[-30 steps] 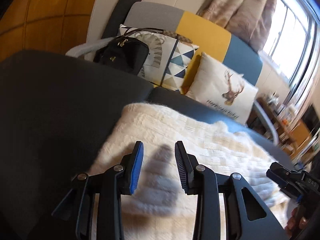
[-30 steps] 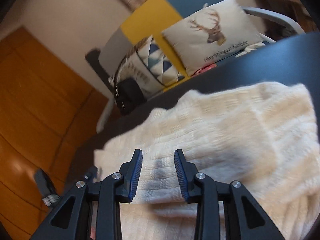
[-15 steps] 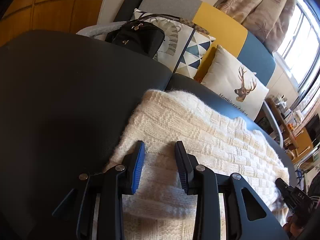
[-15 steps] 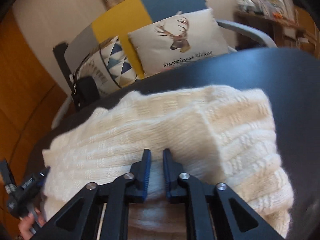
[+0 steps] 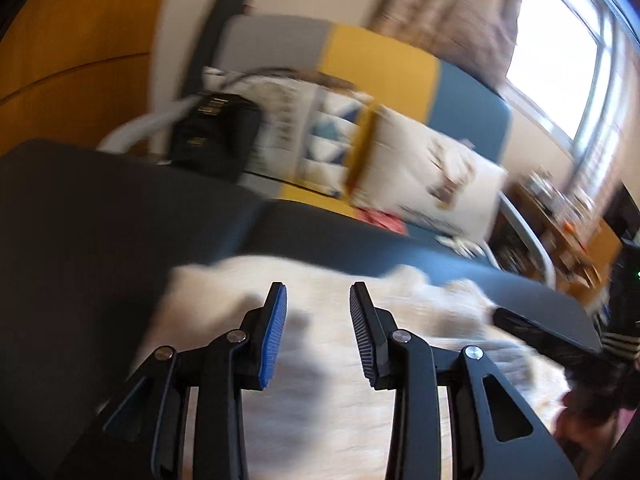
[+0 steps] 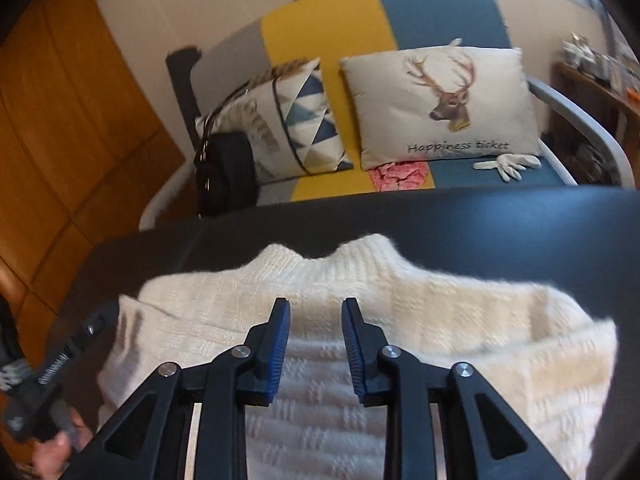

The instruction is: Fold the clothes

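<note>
Risk: I could snag only the top layer of the sweater [image 6: 400, 320] and drag the fold askew — thick, fuzzy knit hides its edges.
Sweater: cream, chunky basket-weave, folded into a rough block on the dark table [image 6: 520, 224], collar toward the sofa [image 6: 420, 12].
Left gripper [image 5: 318, 312]: jaws apart, nothing between them.
Right gripper [image 6: 314, 322]: jaws opening, empty, hovering over the knit.

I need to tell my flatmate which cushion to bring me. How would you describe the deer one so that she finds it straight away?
Look at the sofa with the grey, yellow and blue back, behind the dark table. Two cushions lean on it; take the deer cushion, on the window side. It alone shows an antlered head above the words "Happiness ticket"; the triangle cushion beside it has blue triangles.
</note>
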The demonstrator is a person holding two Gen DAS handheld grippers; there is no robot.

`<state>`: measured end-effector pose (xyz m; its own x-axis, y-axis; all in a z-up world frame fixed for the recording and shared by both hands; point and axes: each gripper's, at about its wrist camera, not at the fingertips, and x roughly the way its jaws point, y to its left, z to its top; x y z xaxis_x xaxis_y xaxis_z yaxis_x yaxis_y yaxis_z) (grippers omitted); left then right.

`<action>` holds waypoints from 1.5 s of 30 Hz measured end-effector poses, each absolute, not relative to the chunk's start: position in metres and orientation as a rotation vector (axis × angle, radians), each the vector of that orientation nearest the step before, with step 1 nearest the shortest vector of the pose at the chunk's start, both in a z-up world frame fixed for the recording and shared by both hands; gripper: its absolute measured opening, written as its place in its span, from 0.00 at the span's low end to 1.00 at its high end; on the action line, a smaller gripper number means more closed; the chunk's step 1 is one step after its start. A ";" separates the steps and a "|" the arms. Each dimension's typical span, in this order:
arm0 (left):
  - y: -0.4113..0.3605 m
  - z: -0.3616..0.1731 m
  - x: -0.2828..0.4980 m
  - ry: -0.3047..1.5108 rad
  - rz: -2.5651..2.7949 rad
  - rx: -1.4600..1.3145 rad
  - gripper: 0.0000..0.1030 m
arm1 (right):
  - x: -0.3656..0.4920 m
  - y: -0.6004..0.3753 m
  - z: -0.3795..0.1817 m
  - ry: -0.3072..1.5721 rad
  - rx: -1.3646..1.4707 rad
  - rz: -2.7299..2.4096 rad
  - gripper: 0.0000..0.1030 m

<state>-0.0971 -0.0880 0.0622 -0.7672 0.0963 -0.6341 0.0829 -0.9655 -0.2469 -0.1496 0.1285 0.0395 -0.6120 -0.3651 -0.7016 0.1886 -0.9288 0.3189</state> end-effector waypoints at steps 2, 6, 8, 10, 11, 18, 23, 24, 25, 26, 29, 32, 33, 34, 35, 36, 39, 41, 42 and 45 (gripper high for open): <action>-0.068 0.059 -0.118 -0.380 2.856 -1.113 0.35 | -0.155 0.120 0.037 -0.263 1.193 -2.558 0.25; -0.037 0.034 -0.160 -0.363 2.741 -1.256 0.35 | -0.168 0.113 0.030 -0.257 1.229 -2.550 0.25; -0.031 0.020 -0.176 -0.321 2.723 -1.329 0.35 | -0.175 0.108 0.024 -0.219 1.261 -2.555 0.25; -0.029 0.009 -0.182 -0.279 2.731 -1.330 0.35 | -0.181 0.103 0.015 -0.151 1.303 -2.556 0.25; -0.027 0.006 -0.181 -0.266 2.741 -1.310 0.35 | -0.183 0.101 0.011 -0.121 1.325 -2.553 0.25; -0.015 -0.002 -0.176 -0.161 2.803 -1.281 0.36 | -0.193 0.092 -0.006 0.006 1.309 -2.646 0.24; -0.019 -0.001 -0.176 -0.179 2.816 -1.279 0.38 | -0.194 0.099 -0.010 -0.054 1.285 -2.685 0.24; -0.020 -0.001 -0.176 -0.187 2.815 -1.278 0.38 | -0.195 0.099 -0.010 -0.062 1.286 -2.685 0.24; -0.022 -0.001 -0.176 -0.206 2.810 -1.273 0.38 | -0.195 0.100 -0.009 -0.065 1.285 -2.683 0.24; -0.023 -0.001 -0.176 -0.224 2.805 -1.269 0.38 | -0.195 0.102 -0.009 -0.083 1.283 -2.669 0.24; -0.029 -0.002 -0.177 -0.289 2.786 -1.248 0.37 | -0.195 0.121 -0.002 -0.239 1.290 -2.578 0.25; -0.032 -0.002 -0.177 -0.323 2.776 -1.235 0.37 | -0.171 0.157 0.016 -0.412 1.193 -2.674 0.26; -0.032 -0.002 -0.176 -0.327 2.774 -1.226 0.38 | -0.163 0.166 0.019 -0.423 1.175 -2.705 0.26; -0.032 -0.002 -0.176 -0.329 2.775 -1.224 0.38 | -0.160 0.172 0.018 -0.422 1.184 -2.721 0.26; -0.031 -0.002 -0.175 -0.327 2.775 -1.228 0.38 | -0.158 0.176 0.016 -0.417 1.205 -2.731 0.26; -0.031 0.000 -0.174 -0.319 2.773 -1.242 0.38 | -0.157 0.180 0.012 -0.426 1.226 -2.722 0.26; -0.029 0.007 -0.168 -0.282 2.770 -1.283 0.39 | -0.163 0.181 -0.005 -0.432 1.286 -2.678 0.26; -0.030 0.013 -0.155 -0.208 2.800 -1.277 0.39 | -0.165 0.181 -0.008 -0.401 1.275 -2.687 0.26; -0.033 0.015 -0.147 -0.153 2.836 -1.266 0.39 | -0.166 0.180 -0.009 -0.394 1.272 -2.690 0.26; -0.047 0.015 -0.128 -0.063 2.914 -1.269 0.41 | -0.166 0.181 -0.013 -0.393 1.264 -2.693 0.26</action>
